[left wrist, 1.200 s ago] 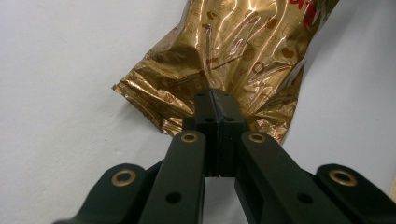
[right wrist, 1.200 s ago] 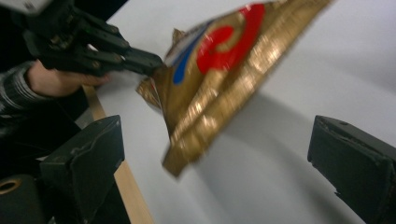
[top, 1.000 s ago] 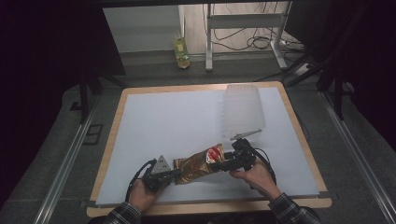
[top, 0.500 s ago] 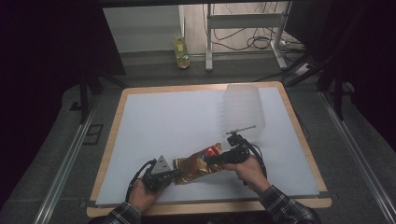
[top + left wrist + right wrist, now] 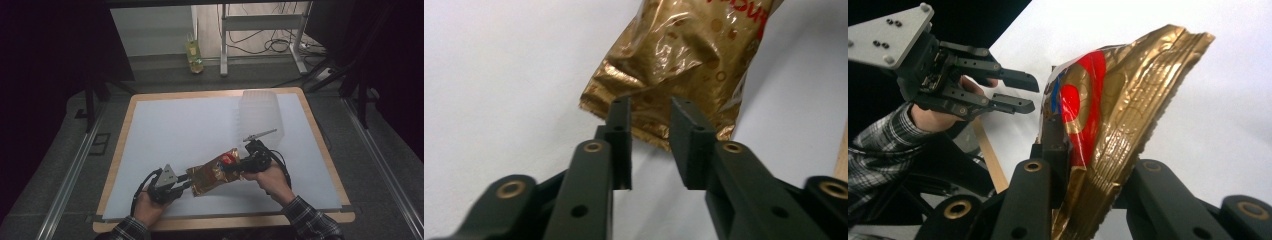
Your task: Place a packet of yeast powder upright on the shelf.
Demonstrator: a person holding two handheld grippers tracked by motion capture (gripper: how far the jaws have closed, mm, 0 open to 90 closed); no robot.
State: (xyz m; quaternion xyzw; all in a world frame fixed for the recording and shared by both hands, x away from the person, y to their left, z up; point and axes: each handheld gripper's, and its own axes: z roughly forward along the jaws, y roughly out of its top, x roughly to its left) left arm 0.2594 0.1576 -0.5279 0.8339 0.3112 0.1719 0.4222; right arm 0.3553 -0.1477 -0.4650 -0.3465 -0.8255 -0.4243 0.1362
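Snack bag (image 5: pixel 215 172), gold with a red patch, lay on the white counter (image 5: pixel 175 130) between both hands, one end lifted. Right tongs (image 5: pixel 235 167) had just closed and clamped that raised end; left tongs (image 5: pixel 189 186) had just been opening, jaws apart at the bag's crimped edge, not pressing it

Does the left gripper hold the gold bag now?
No, in the left gripper view the left gripper has its jaws apart, with the edge of the gold bag just beyond their tips, untouched.
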